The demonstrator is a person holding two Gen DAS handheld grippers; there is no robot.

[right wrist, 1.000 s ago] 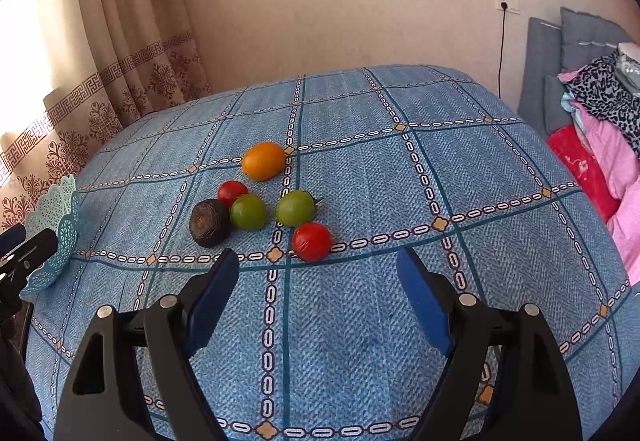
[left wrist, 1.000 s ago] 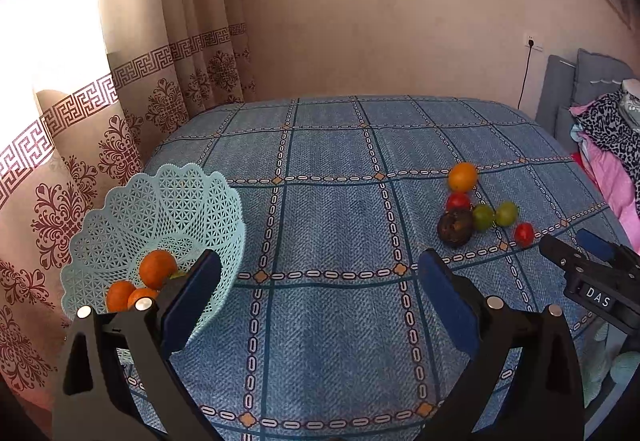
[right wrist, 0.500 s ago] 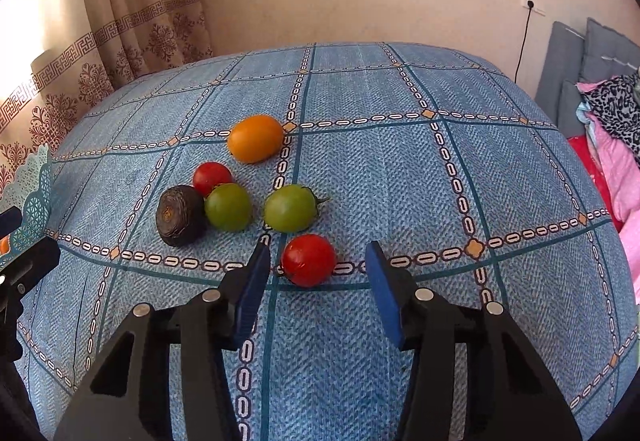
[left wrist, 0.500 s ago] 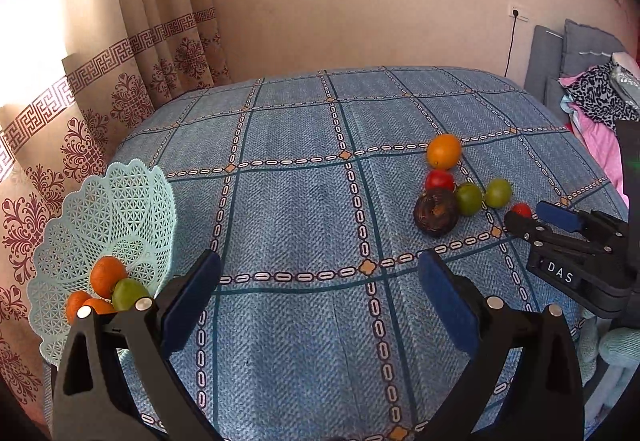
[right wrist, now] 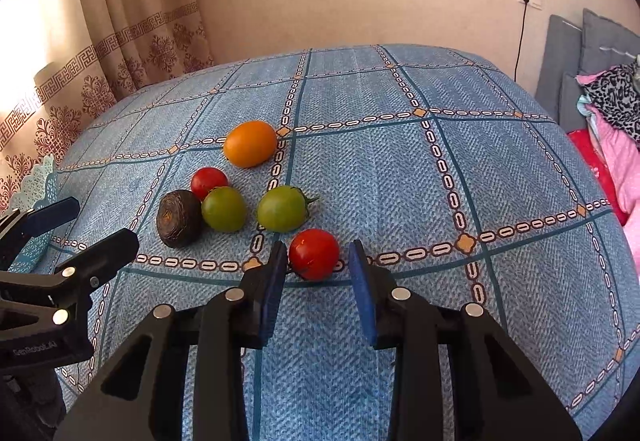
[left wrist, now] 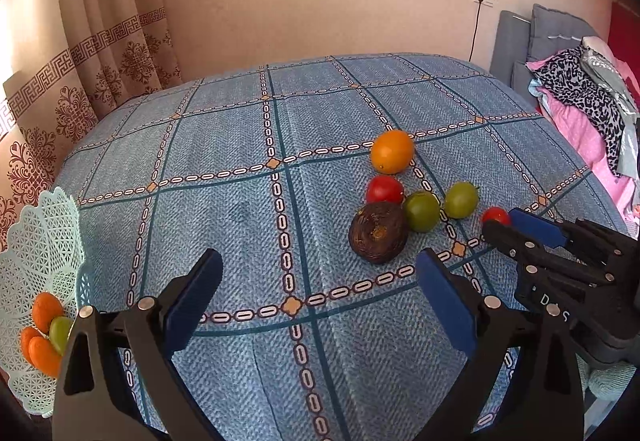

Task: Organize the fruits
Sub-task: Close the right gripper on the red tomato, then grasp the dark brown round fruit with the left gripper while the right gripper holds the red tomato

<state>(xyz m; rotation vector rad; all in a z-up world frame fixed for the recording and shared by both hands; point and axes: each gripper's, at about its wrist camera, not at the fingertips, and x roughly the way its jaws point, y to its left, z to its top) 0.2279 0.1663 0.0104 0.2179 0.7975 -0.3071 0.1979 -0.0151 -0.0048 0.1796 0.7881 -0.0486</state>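
Your right gripper fingers sit spread around the red tomato; close gently, centred, clear of the green tomato behind it; left gripper fingers spread, empty

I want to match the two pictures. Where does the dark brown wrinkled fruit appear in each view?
Left wrist view: the dark brown fruit lies right of centre, nearest of the cluster, touching a green fruit.
Right wrist view: the dark brown fruit lies left of centre, at the cluster's left end, beside the same green fruit.
Shared landmark: the orange fruit, farthest of the cluster in both views.
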